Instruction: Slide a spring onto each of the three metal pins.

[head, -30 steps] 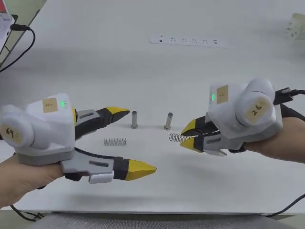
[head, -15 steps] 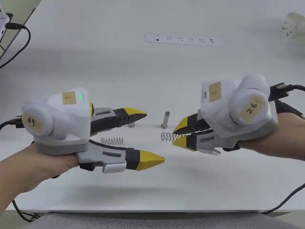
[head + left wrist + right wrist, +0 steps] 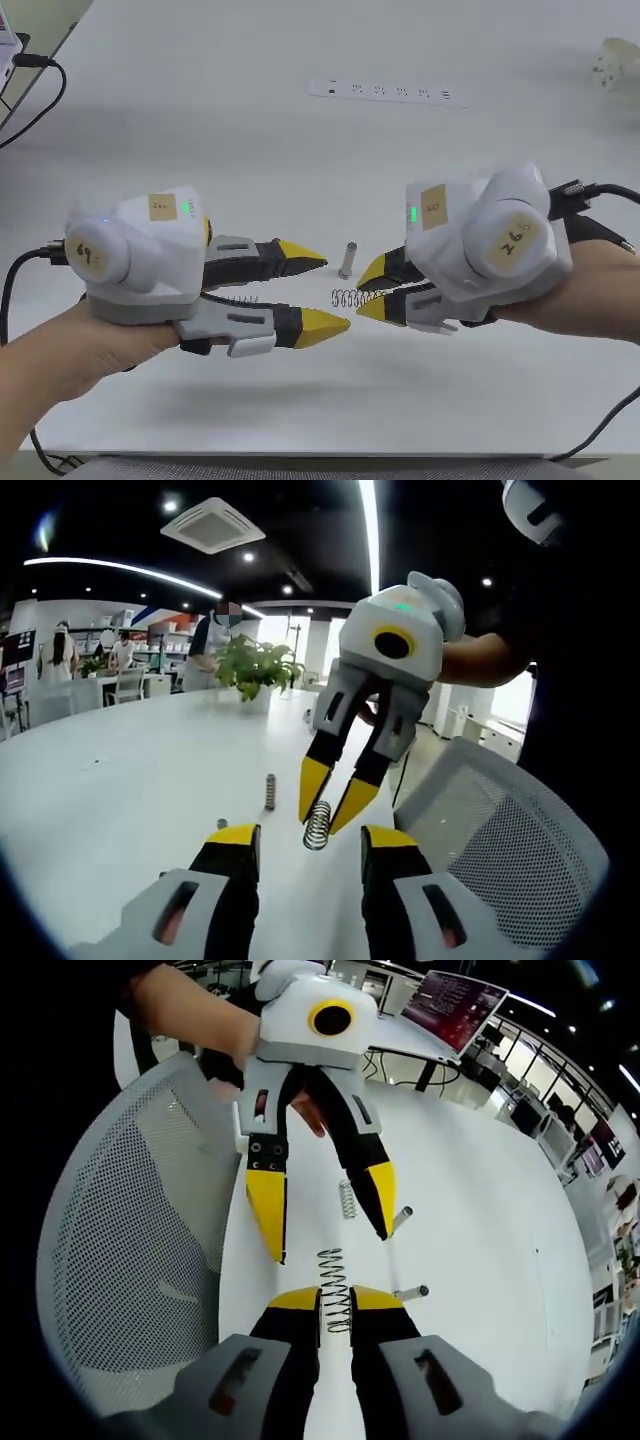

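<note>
Above the white surface [image 3: 300, 150], right claw [image 3: 368, 290] pinching a spring [image 3: 346, 298], left claw [image 3: 335, 292] spread wide opposite, upright pin [image 3: 348, 260] just behind

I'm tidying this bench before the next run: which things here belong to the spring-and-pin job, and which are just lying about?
Job: held spring in the right tool; loose spring; metal pin; open left tool.
Lying about: power strip; laptop; potted plant.
</note>
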Available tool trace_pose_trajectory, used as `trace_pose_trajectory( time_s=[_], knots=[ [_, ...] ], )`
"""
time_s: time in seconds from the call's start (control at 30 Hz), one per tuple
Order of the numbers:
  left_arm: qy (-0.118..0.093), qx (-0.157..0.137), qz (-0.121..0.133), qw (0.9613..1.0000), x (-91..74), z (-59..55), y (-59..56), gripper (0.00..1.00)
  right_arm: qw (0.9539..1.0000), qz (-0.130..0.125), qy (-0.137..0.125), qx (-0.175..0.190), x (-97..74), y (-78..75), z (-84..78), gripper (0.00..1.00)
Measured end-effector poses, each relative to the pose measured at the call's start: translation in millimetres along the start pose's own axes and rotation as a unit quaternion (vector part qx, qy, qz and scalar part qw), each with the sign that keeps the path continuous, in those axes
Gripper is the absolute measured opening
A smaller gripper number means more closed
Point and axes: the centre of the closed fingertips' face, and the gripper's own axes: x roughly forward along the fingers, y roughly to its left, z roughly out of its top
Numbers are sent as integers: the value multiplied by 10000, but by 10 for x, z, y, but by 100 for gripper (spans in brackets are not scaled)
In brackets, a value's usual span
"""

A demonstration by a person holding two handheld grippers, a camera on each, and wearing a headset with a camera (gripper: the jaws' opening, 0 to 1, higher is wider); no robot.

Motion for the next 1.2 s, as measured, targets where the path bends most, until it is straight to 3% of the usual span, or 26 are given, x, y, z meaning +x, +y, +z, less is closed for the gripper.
trace_pose_trajectory(
  time_s=[0.37,1.2],
  knots=[
    [82,-2,-90,9999,38,-38,-20,17,10000,19,-33,-2,-22,-24,45,8],
    [71,54,-154,9998,68,-19,-52,8,9999,119,-54,-93,-51,11,97,8]
  ],
)
